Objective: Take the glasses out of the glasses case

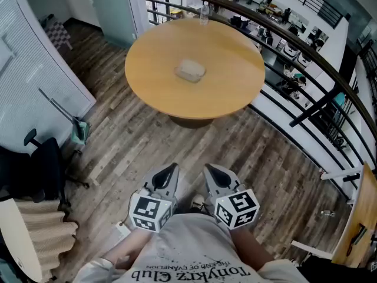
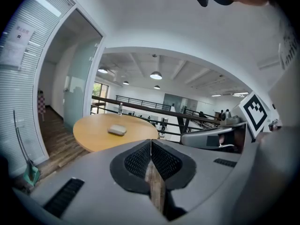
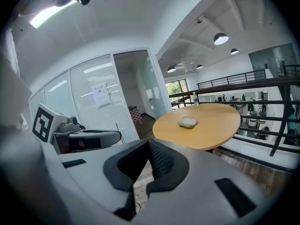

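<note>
A pale, closed glasses case (image 1: 190, 71) lies near the middle of a round wooden table (image 1: 235, 93), well ahead of me. It also shows small and distant as the case (image 2: 117, 130) in the left gripper view and the case (image 3: 188, 122) in the right gripper view. Both grippers are held low against the person's body, far short of the table. The left gripper (image 1: 172, 168) and the right gripper (image 1: 210, 168) sit side by side, about a hand's width apart. The left gripper (image 2: 151, 142) has its jaws closed with nothing between them, and so does the right gripper (image 3: 149, 143). No glasses are visible.
A clear water bottle (image 1: 204, 12) stands at the table's far edge. A dark railing (image 1: 306, 52) curves behind and to the right of the table. A black office chair (image 1: 41, 167) and a dustpan with handle (image 1: 78, 128) stand at left by a blinds-covered partition (image 1: 29, 69). Wood floor lies between me and the table.
</note>
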A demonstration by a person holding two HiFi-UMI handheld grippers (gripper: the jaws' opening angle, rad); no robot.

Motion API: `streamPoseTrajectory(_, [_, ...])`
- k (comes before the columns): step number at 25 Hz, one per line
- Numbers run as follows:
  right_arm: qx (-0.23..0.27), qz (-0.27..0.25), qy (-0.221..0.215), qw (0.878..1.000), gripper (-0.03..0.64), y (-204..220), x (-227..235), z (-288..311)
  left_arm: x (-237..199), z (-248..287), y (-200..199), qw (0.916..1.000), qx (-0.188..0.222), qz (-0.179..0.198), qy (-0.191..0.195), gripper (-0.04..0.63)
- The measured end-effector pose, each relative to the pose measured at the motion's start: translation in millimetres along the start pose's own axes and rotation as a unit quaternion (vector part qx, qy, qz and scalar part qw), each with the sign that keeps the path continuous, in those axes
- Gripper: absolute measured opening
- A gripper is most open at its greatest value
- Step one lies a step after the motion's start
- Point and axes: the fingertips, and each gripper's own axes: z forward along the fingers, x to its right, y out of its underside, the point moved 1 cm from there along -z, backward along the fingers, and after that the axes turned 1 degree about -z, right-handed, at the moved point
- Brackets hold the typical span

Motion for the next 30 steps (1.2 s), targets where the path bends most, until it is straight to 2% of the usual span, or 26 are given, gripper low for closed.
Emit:
streamPoseTrajectory(7, [0.012,-0.024,-0.025,0.999,0.026,-8.3,-1.4,-2.5,4.5,5.7,-4.9,0.9999,0.005,-0.008,-0.008,0.025])
streamPoseTrajectory(22, [0.000,-0.027,-0.052,0.998,0.026,4.0,30.4,-28.2,44.7,16.2,5.4,0.9993,0.006,-0.007,-0.037,0.025])
streamPoseTrajectory(30, [-0.004,-0.024,-0.060,0.998,0.026,8.3,37.4,-21.5,40.7,27.5,7.6,0.9990,0.005,-0.011,-0.042,0.025])
